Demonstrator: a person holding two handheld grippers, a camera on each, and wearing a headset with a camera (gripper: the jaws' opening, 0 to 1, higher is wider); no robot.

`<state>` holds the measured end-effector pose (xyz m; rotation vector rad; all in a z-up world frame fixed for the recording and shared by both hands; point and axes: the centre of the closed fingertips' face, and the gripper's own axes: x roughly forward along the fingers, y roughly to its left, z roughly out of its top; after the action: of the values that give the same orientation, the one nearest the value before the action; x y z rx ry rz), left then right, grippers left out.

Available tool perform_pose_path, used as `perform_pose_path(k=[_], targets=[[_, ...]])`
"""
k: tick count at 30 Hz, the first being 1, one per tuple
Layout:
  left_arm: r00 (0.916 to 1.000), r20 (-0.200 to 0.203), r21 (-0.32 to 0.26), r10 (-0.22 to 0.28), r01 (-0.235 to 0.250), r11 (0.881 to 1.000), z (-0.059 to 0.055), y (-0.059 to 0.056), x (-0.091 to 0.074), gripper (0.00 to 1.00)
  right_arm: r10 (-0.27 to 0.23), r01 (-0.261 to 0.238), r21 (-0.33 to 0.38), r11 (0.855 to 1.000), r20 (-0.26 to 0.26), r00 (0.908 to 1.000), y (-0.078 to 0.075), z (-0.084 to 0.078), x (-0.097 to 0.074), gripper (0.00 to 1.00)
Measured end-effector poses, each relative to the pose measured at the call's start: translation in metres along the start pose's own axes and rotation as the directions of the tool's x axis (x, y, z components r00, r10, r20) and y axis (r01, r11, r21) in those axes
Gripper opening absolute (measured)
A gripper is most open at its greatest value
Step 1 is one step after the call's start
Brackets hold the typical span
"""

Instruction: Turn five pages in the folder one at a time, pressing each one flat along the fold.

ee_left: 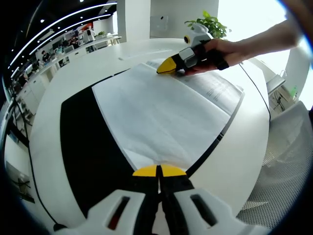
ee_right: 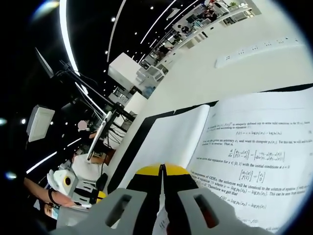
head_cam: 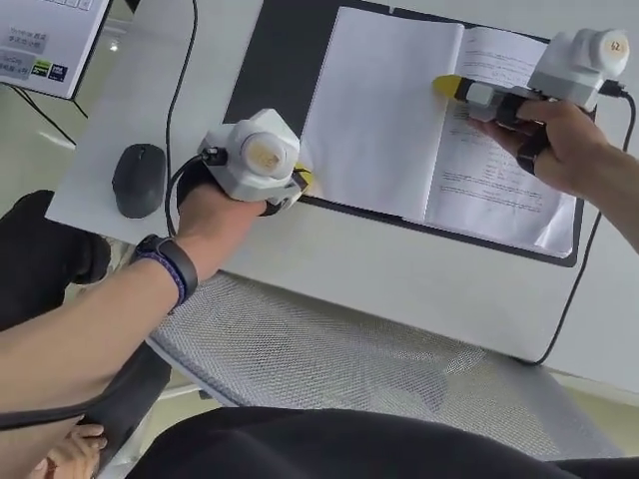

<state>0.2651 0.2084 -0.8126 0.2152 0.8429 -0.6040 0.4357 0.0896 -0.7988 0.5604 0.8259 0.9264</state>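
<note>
The black folder (head_cam: 270, 60) lies open on the white table. A blank white page (head_cam: 374, 110) is on its left and a printed page (head_cam: 499, 180) on its right. My left gripper (head_cam: 303, 180) is shut, its yellow tips (ee_left: 159, 171) touching the near corner of the blank page (ee_left: 161, 112). I cannot tell whether paper is pinched between them. My right gripper (head_cam: 446, 87) is shut, and its yellow tips (ee_right: 163, 171) rest on the fold between the blank page (ee_right: 161, 142) and the printed page (ee_right: 259, 147). The right gripper (ee_left: 166, 65) also shows in the left gripper view.
A black mouse (head_cam: 138, 180) and its cable lie left of the folder, with a laptop (head_cam: 40, 40) at the far left corner. A grey mesh chair seat (head_cam: 329, 359) sits below the table's near edge. A white power strip (ee_right: 259, 49) lies beyond the folder.
</note>
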Motion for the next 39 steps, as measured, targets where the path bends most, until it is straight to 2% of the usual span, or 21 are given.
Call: perform_pose_path(k=[6,14,20,24,30,36,39], targets=[[1.0,0.0,0.001,-0.001,0.001,1.0,0.0,0.0,0.0,0.0,-0.002,0.0,0.029,1.0,0.052,0.9986,-0.001,0.01,0.002,0.0],[1.0,0.0,0.002,-0.008,0.008,1.0,0.0,-0.001,-0.002,0.0,-0.013,0.006,0.06,0.998,0.108,0.9941,-0.016,0.034,0.01,0.0],[0.9999,0.003,-0.007,-0.01,0.01,1.0,0.001,-0.002,-0.004,0.0,-0.023,0.018,0.051,0.999,0.106,0.9941,-0.024,0.05,0.02,0.0],[0.9999,0.007,-0.015,-0.009,0.009,1.0,0.001,-0.002,-0.005,0.0,-0.033,0.024,0.072,0.997,0.125,0.9916,-0.029,0.058,0.024,0.0],[0.9999,0.005,-0.02,-0.01,0.01,1.0,0.002,-0.002,-0.006,0.0,-0.043,0.03,0.09,0.995,0.146,0.9884,-0.046,0.08,0.033,0.0],[1.0,0.008,-0.031,-0.005,0.005,1.0,0.002,-0.001,-0.007,0.0,-0.05,0.037,0.09,0.995,0.145,0.9881,-0.046,0.087,0.038,0.0],[0.9999,0.01,-0.034,-0.006,0.006,0.999,0.002,-0.001,-0.007,0.0,-0.049,0.034,0.097,0.995,0.156,0.9866,-0.044,0.085,0.036,0.0]])
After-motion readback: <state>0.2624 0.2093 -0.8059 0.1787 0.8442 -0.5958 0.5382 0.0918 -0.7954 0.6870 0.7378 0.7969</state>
